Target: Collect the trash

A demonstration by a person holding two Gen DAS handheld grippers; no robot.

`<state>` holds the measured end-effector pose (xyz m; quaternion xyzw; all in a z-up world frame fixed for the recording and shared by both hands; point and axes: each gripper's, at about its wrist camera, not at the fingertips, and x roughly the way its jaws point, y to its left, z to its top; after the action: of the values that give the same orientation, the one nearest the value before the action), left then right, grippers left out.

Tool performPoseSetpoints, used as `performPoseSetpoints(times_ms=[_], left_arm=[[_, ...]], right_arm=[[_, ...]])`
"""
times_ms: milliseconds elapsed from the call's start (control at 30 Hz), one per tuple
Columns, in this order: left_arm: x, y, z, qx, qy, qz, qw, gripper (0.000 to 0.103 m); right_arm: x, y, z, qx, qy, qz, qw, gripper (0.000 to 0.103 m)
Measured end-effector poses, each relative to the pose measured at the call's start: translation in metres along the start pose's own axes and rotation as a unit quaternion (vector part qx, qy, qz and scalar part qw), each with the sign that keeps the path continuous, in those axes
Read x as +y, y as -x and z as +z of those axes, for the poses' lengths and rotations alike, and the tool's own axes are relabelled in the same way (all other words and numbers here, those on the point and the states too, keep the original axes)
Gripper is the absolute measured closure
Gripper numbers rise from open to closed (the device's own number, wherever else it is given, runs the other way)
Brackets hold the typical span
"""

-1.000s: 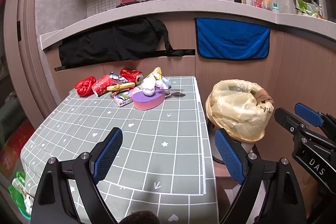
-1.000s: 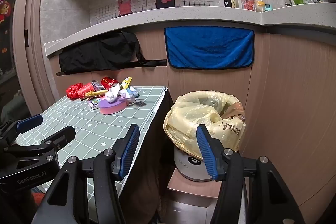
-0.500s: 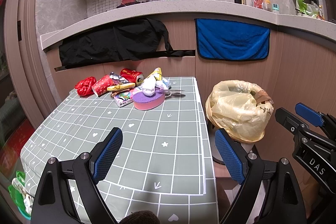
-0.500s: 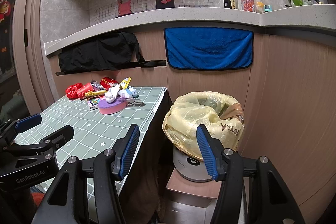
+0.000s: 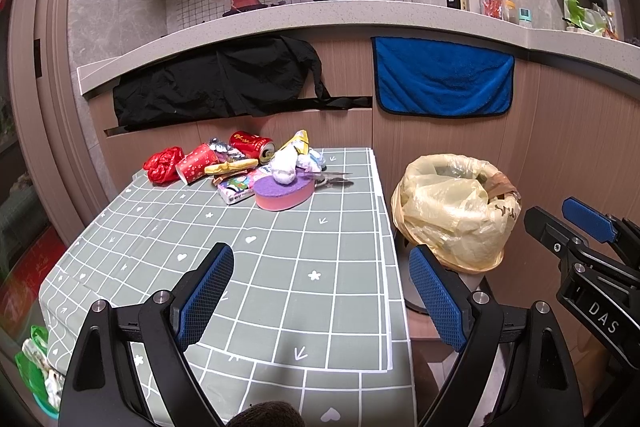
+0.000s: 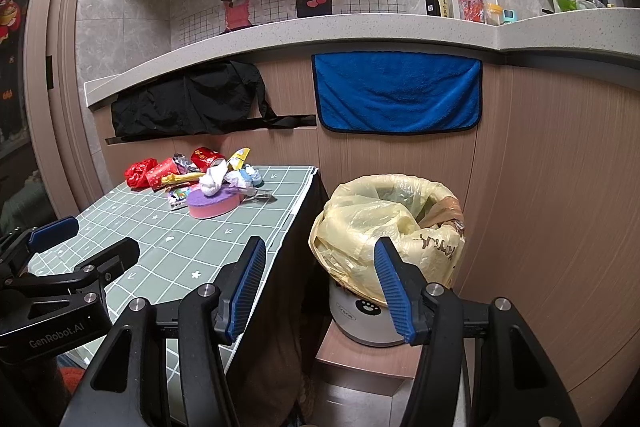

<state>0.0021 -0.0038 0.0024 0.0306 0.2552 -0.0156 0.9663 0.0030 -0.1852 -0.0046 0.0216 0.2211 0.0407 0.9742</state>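
While both wait empty: left gripper [image 5: 320, 291] and right gripper [image 6: 320, 285] wide apart, trash pile [image 5: 248, 167] far ahead, lined bin [image 6: 388, 223] just beyond the right.

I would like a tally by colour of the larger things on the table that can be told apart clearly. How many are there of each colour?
Red: 3, the crumpled bag, the paper cup and the can.
Pink and purple: 1, the sponge.
White: 1, the crumpled wad on the sponge.
Total: 5. Smaller wrappers in the pile are too tangled to count.
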Motion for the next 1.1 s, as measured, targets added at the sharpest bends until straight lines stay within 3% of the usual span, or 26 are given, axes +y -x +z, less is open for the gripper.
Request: performPoseSetpoints(times_ms=[567, 733, 900, 1100], left_arm=[[-0.002, 0.000, 0.004, 0.003, 0.000, -0.003, 1.0000, 0.014], [0.004, -0.009, 0.009, 0.010, 0.001, -0.030, 0.9995, 0.014], [0.032, -0.033, 0.028, 0.014, 0.018, -0.035, 0.9991, 0.014], [0.114, -0.077, 0.060, 0.012, 0.093, -0.045, 0.9945, 0.014]], right_arm=[[-0.001, -0.002, 0.000, 0.001, 0.000, 0.001, 1.000, 0.049], [-0.008, -0.007, 0.000, 0.006, -0.004, 0.001, 1.000, 0.049], [0.002, -0.021, 0.009, 0.004, -0.003, 0.000, 1.000, 0.049], [0.012, -0.060, 0.042, 0.008, -0.027, 0.044, 0.999, 0.049]])
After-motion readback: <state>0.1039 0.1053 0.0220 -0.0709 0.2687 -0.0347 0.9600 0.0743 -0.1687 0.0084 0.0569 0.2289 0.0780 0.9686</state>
